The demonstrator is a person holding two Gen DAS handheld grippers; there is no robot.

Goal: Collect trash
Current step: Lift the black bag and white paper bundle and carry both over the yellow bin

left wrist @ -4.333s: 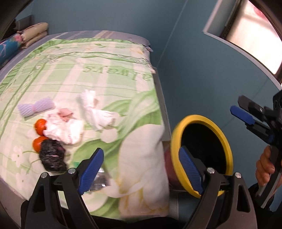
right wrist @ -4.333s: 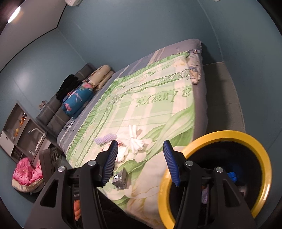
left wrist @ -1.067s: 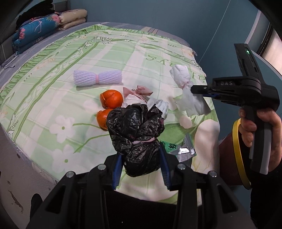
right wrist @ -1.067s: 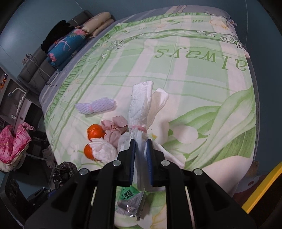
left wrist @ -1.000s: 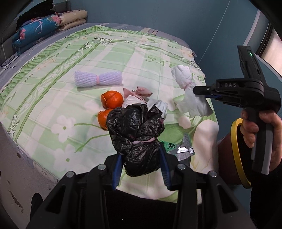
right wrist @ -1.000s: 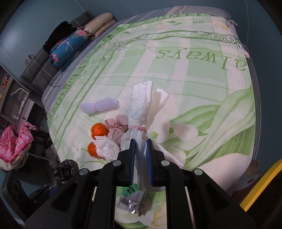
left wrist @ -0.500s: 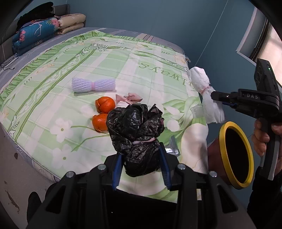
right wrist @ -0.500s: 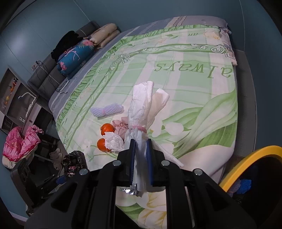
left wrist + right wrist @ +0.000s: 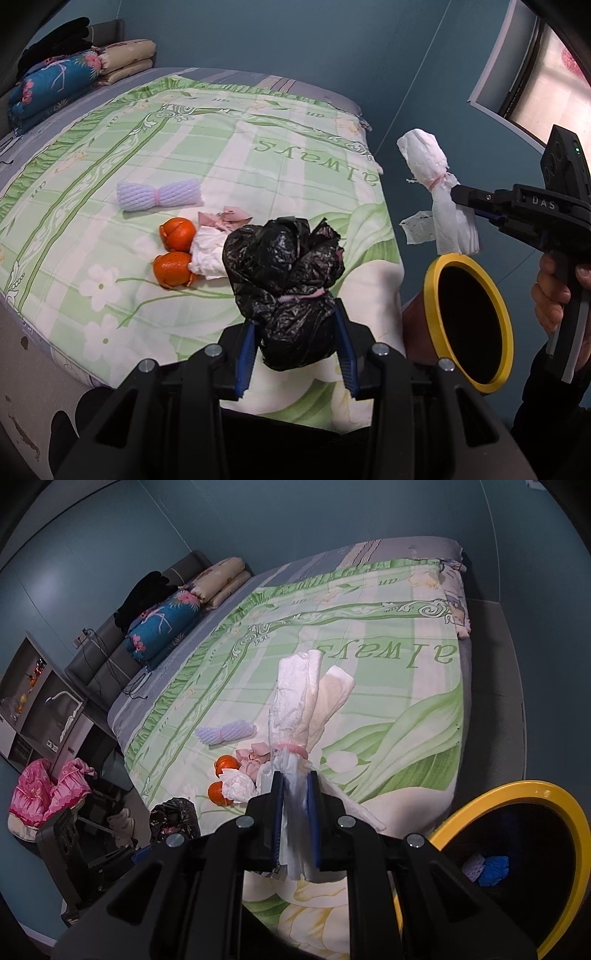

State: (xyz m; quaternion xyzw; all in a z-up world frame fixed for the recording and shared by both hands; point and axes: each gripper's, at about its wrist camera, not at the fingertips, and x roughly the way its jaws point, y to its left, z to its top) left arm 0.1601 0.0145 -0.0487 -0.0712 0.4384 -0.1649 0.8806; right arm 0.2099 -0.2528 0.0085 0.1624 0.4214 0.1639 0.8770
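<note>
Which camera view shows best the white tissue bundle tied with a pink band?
The left wrist view: there the white tissue bundle tied with a pink band shows whole from the side, above the yellow-rimmed bin. In the right wrist view, the right gripper hides its lower end.

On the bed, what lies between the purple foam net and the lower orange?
In the left wrist view, the other orange lies between the purple foam net and the lower orange. White crumpled tissue sits beside both oranges, to the right.

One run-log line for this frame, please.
left gripper: shut on black bag bundle | right gripper: shut on white tissue bundle | yellow-rimmed bin: beside bed, nothing dropped yet
</note>
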